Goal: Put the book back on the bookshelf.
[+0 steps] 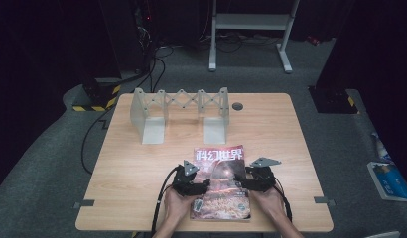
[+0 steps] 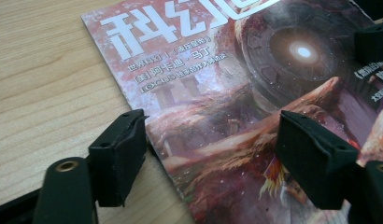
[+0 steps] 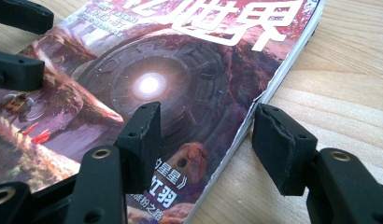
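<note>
A magazine (image 1: 221,183) with a reddish cover and large white characters lies flat near the table's front edge. My left gripper (image 1: 205,185) is at its left edge and my right gripper (image 1: 241,184) at its right edge. In the left gripper view, the left gripper (image 2: 210,135) stands open across the magazine's (image 2: 217,93) edge, one jaw over bare wood and one over the cover. My right gripper (image 3: 206,126) is open the same way across the page edge of the magazine (image 3: 171,79). No pad presses on it.
A grey metal scissor-frame rack (image 1: 179,106) stands at the back of the wooden table (image 1: 137,168), with a dark round grommet (image 1: 237,105) to its right. On the floor are a white stand (image 1: 251,22) behind the table and a blue object (image 1: 390,181) at the right.
</note>
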Demonstrator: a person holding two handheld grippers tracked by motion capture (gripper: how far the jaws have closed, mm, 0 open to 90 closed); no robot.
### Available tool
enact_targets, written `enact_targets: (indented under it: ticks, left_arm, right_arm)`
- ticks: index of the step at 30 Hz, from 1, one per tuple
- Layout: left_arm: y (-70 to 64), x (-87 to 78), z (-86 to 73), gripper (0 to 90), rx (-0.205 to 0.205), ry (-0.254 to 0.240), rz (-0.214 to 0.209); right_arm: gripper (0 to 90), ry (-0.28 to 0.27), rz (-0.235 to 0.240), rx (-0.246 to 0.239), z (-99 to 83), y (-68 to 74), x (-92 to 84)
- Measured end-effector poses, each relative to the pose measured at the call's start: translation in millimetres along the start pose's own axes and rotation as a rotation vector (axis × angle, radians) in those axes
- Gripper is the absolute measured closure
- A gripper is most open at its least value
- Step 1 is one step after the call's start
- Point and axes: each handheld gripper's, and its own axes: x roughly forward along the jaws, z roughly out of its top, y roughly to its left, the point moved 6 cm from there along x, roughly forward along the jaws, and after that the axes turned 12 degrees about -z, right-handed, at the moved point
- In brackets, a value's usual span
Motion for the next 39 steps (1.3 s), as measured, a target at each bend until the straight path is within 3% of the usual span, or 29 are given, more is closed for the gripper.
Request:
enact_targets:
  ticks: [2, 5, 9, 12, 19, 26, 32, 35, 39]
  left_arm:
    - [4.6, -1.3, 0.8, 29.3, -0.021, -0.005, 0.002]
    - [11.1, -0.4, 2.6, 30.4, -0.028, -0.028, 0.012]
    - [21.8, 2.4, 10.0, 30.7, -0.042, -0.015, 0.007]
    - [29.3, 6.1, 16.9, 31.3, -0.030, -0.007, 0.010]
    - [43.6, 16.9, 26.7, 31.9, -0.033, -0.045, 0.004]
    - [45.1, 21.6, 27.8, 28.6, -0.024, -0.078, 0.024]
    - [43.5, 23.8, 27.3, 28.2, -0.023, -0.099, 0.039]
    - [43.3, 24.0, 27.6, 28.8, -0.025, -0.101, 0.033]
    - [43.7, 23.6, 27.6, 29.9, -0.027, -0.103, 0.038]
  right_arm:
    - [43.0, 0.036, 0.002, -0.024, 1.9, -0.7, -2.1]
    - [44.5, 0.046, -0.012, -0.033, 5.9, -1.8, -3.9]
    - [45.3, 0.057, -0.029, -0.005, 16.8, -9.4, -3.0]
    - [44.7, 0.065, -0.028, 0.000, 20.0, -11.6, -1.9]
    - [43.5, 0.114, -0.039, 0.055, 36.3, -22.2, 10.8]
    - [41.9, 0.144, -0.057, 0.055, 50.0, -24.6, 25.2]
    - [40.5, 0.150, -0.084, 0.094, 60.8, -31.6, 35.5]
    - [40.4, 0.186, -0.078, 0.107, 63.7, -33.5, 41.1]
    - [40.0, 0.194, -0.083, 0.112, 67.5, -32.9, 44.5]
